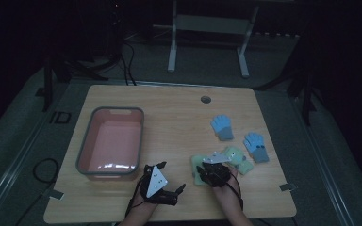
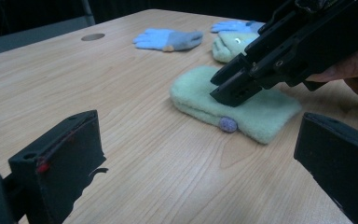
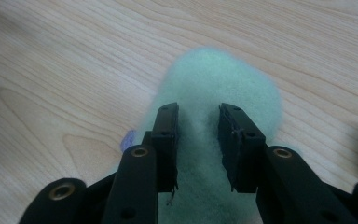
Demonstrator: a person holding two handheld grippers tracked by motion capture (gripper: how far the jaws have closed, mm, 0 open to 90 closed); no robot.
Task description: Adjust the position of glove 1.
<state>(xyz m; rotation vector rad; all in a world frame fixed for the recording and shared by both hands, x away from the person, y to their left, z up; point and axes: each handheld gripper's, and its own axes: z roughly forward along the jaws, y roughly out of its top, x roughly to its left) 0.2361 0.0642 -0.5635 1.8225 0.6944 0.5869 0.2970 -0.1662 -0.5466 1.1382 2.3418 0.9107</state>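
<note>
We find the right gripper (image 1: 206, 170) low over the near green mitten (image 1: 199, 173), which lies flat on the wooden table (image 1: 179, 117) near its front edge, at about five o'clock from the table's middle. In the right gripper view the right gripper (image 3: 198, 123) has its jaws a little apart, and the green mitten (image 3: 219, 84) lies under and between them, its rounded end reaching past the fingertips (image 3: 168, 116) toward twelve o'clock. The pads do not press on the wool; a strip of mitten shows in the gap. From the left gripper view the right gripper (image 2: 233, 91) comes down from two o'clock onto the top of the mitten (image 2: 261, 119), its tips at or just above the fabric, and a small purple button (image 2: 228, 124) sits on the mitten's near edge.

Our left gripper (image 1: 165, 181) rests at the table's front edge, at nine o'clock from the right one, its jaws spread wide with nothing between them. A second green mitten (image 1: 239, 159) lies at two o'clock from the first, two blue gloves (image 1: 222, 127) farther out, and a pink bin (image 1: 112, 141) at ten o'clock.
</note>
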